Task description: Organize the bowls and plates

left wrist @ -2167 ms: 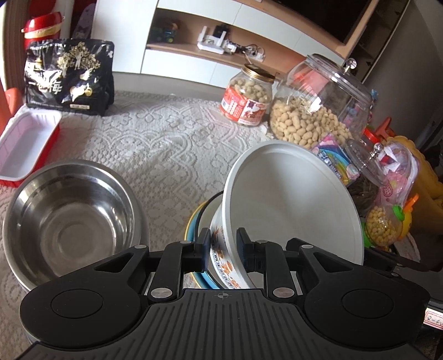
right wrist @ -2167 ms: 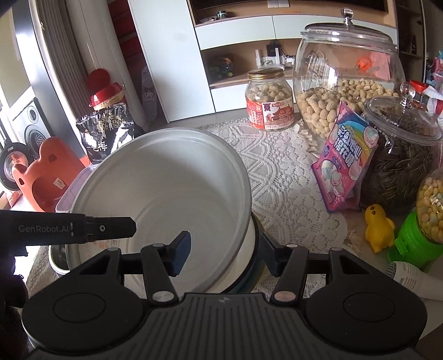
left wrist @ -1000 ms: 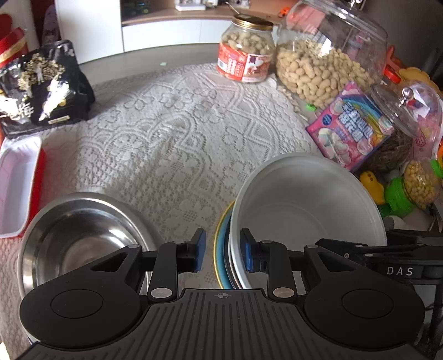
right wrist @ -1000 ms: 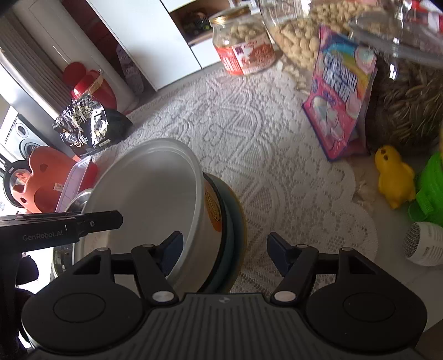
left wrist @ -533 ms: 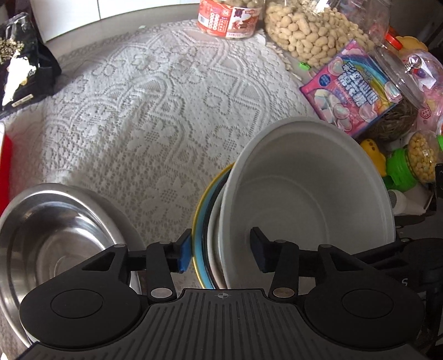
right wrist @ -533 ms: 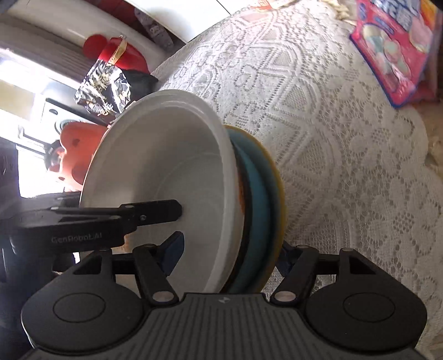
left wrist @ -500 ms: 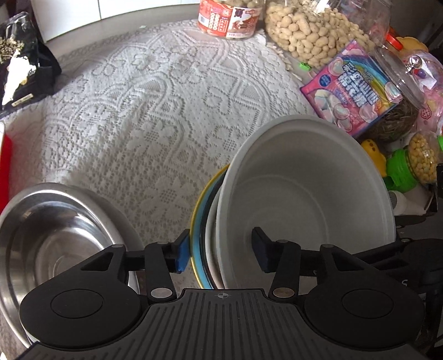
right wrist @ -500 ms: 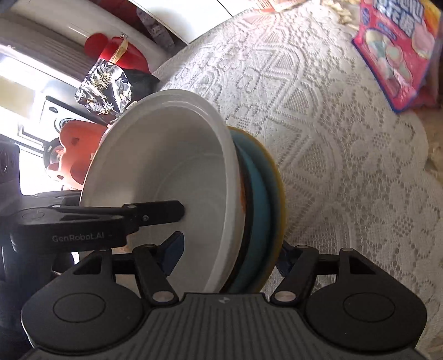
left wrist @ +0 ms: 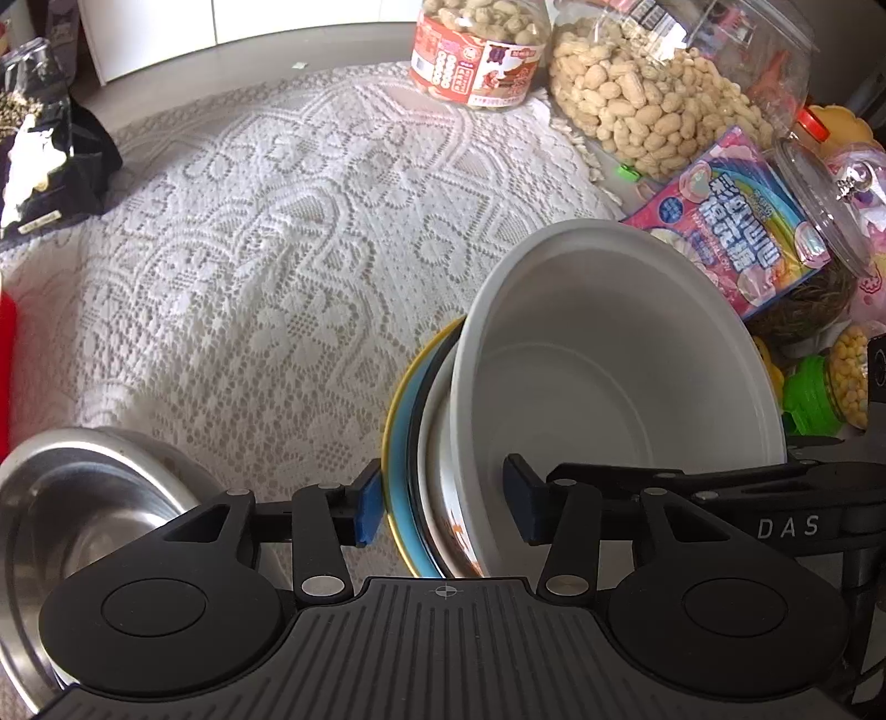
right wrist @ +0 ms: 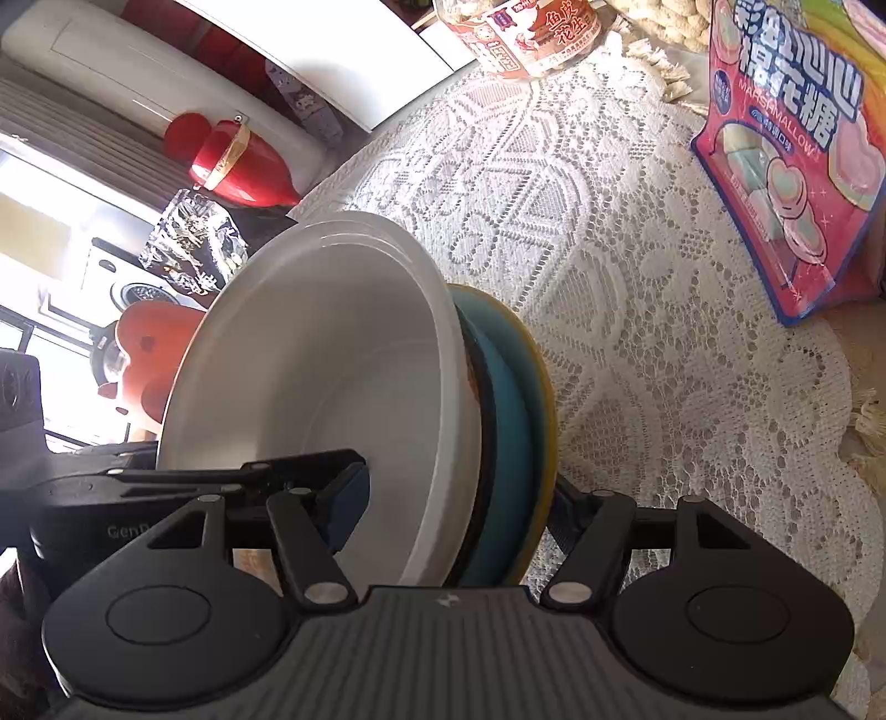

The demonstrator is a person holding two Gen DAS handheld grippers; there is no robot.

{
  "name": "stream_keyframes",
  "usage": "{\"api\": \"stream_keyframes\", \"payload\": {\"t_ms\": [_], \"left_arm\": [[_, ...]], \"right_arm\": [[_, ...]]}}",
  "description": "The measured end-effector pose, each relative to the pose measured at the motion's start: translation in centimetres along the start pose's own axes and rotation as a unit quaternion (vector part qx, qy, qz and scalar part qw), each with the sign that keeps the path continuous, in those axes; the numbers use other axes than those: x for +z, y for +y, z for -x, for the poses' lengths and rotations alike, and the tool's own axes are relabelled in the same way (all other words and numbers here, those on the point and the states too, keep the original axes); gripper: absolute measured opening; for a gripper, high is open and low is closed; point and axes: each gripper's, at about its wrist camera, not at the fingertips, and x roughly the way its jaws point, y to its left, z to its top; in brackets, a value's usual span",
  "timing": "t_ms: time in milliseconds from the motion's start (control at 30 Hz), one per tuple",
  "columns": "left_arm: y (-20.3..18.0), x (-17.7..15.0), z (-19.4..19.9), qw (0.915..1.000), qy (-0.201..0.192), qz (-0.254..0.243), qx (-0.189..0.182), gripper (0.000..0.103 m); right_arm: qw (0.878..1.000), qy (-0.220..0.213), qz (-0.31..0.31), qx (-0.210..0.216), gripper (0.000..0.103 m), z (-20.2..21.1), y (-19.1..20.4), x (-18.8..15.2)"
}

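Observation:
A white bowl (left wrist: pixel 609 360) sits nested in a stack of plates, the outer one blue with a yellow rim (left wrist: pixel 396 443). The stack also shows in the right wrist view, white bowl (right wrist: pixel 332 354) and blue plate (right wrist: pixel 515 421). My left gripper (left wrist: pixel 446 507) straddles the near edge of the stack, one finger outside the blue plate and one inside the bowl, pads apart from both. My right gripper (right wrist: pixel 459 507) straddles the opposite edge the same way, wide open. A steel bowl (left wrist: pixel 72 520) sits on the lace cloth at the lower left.
On the lace tablecloth (left wrist: pixel 277 232) stand a peanut jar (left wrist: pixel 482 50), a big glass jar of peanuts (left wrist: pixel 653 94), a pink marshmallow bag (left wrist: pixel 742 216), a seed jar and toys at the right. A black snack bag (left wrist: pixel 33 144) lies at the far left.
My left gripper let go of the white bowl's wall and opened wider around the whole stack. Both grippers tilted down over it, and the right gripper closed in on its edge.

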Motion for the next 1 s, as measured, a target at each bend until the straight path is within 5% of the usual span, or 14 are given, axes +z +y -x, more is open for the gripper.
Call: {"api": "stream_keyframes", "payload": {"t_ms": [100, 200, 333, 500, 667, 800, 1000], "left_arm": [[-0.1, 0.4, -0.1, 0.9999, 0.008, 0.002, -0.008, 0.046], [0.2, 0.7, -0.2, 0.9998, 0.017, 0.003, -0.013, 0.043], [1.2, 0.4, 1.8, 0.9998, 0.01, 0.002, -0.015, 0.024], [2.5, -1.4, 7.0, 0.9965, -0.068, -0.005, -0.048, 0.025], [2.9, -2.1, 8.3, 0.9895, -0.119, -0.012, -0.081, 0.024], [3.4, -2.2, 7.9, 0.9719, -0.154, 0.018, -0.177, 0.014], [2.9, -1.2, 8.4, 0.9473, -0.177, 0.03, -0.265, 0.013]], "right_arm": [[1.0, -0.008, 0.015, 0.004, 0.067, 0.1, -0.6, -0.1], [0.996, -0.053, 0.059, -0.049, 0.067, 1.2, 0.1, -0.3], [0.984, -0.116, 0.103, -0.083, 0.067, 3.8, 1.9, -1.1], [0.96, -0.201, 0.145, -0.129, 0.071, 6.3, 5.0, -2.4], [0.942, -0.221, 0.173, -0.186, 0.073, 6.5, 6.8, -2.5], [0.922, -0.3, 0.15, -0.194, 0.074, 7.8, 6.4, -3.4], [0.931, -0.266, 0.184, -0.172, 0.074, 7.9, 6.0, -3.7]]}}
